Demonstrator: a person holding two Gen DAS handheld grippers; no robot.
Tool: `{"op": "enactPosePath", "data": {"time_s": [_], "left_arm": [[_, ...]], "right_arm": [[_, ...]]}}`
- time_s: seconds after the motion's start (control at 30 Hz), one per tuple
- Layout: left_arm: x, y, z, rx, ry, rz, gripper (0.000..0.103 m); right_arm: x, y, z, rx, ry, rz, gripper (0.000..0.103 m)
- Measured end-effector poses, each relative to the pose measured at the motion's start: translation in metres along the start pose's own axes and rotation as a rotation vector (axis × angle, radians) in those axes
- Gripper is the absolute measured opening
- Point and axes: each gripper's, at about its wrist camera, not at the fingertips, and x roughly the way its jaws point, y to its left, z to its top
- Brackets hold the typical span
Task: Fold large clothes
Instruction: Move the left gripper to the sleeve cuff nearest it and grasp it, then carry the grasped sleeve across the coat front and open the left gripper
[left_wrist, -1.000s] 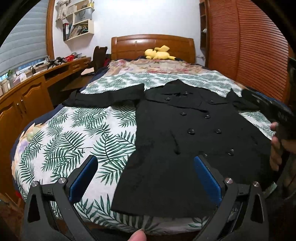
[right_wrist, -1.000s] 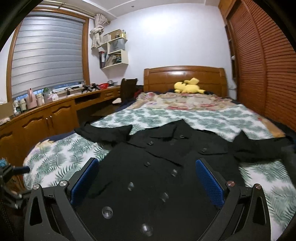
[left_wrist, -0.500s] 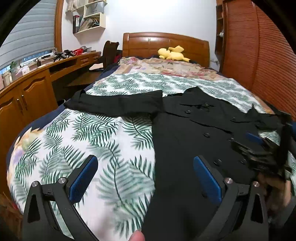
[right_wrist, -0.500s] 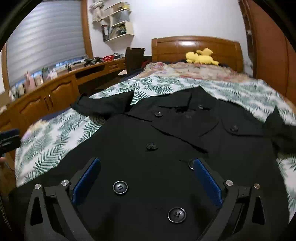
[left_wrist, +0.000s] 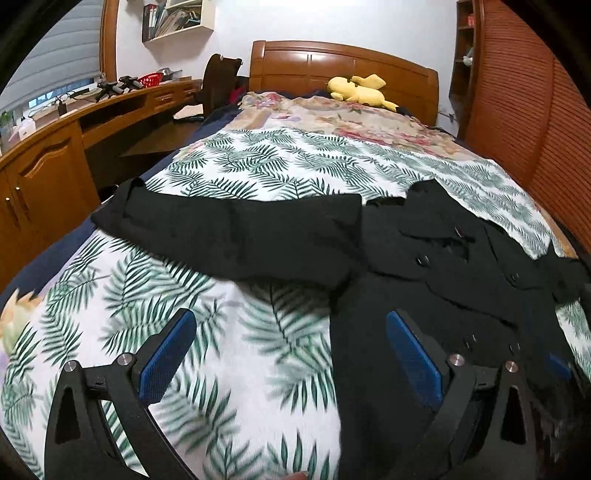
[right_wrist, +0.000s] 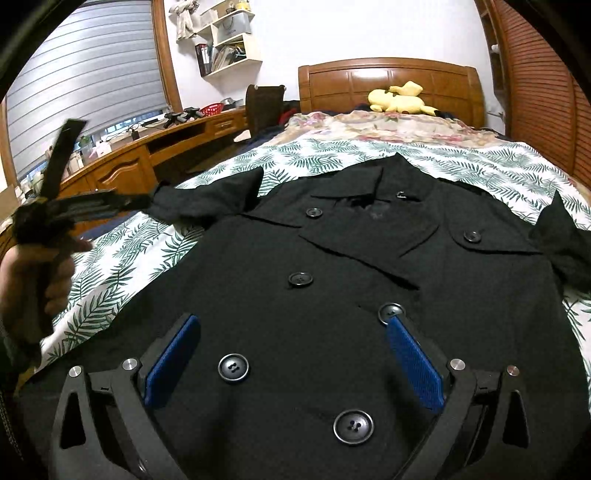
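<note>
Left wrist view showed the left gripper (left_wrist: 290, 354) spread wide and empty above the leaf-print bedspread (left_wrist: 129, 295), the black coat (left_wrist: 424, 266) lying flat just right of it, one sleeve (left_wrist: 229, 229) stretched leftward ahead. Right wrist view showed the right gripper (right_wrist: 293, 356) likewise spread and empty directly over the coat's buttoned front, buttons (right_wrist: 232, 368) between its fingers.

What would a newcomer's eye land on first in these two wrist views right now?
The black double-breasted coat spread face-up across the leaf-print bedspread, one sleeve stretched out sideways toward the desk side. Next, the yellow plush toy lying against the wooden headboard. Both the left gripper and right gripper hang open low over the coat, holding nothing.
</note>
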Motion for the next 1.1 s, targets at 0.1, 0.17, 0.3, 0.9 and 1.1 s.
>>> {"op": "enactPosePath", "data": {"time_s": [0.1,0.17,0.3,0.9,1.1], "left_arm": [[0.025,0.004,0.014,-0.020,0.018,-0.010,0.099],[0.043,0.010,0.022,-0.050,0.040,-0.017,0.093],[0.076,0.023,0.032,-0.114,0.100,-0.017,0.086],[0.120,0.043,0.027,-0.321,0.220,-0.085,0.049],[0.097,0.030,0.034,-0.247,0.148,-0.087,0.005]], "right_arm": [[0.000,0.004,-0.002,-0.005,-0.007,-0.002,0.101],[0.004,0.006,0.000,-0.007,-0.010,-0.004,0.101],[0.007,0.007,0.001,-0.004,-0.011,-0.006,0.101],[0.011,0.011,-0.001,-0.002,-0.011,-0.011,0.101],[0.011,0.011,-0.003,-0.010,-0.016,-0.013,0.101]]}}
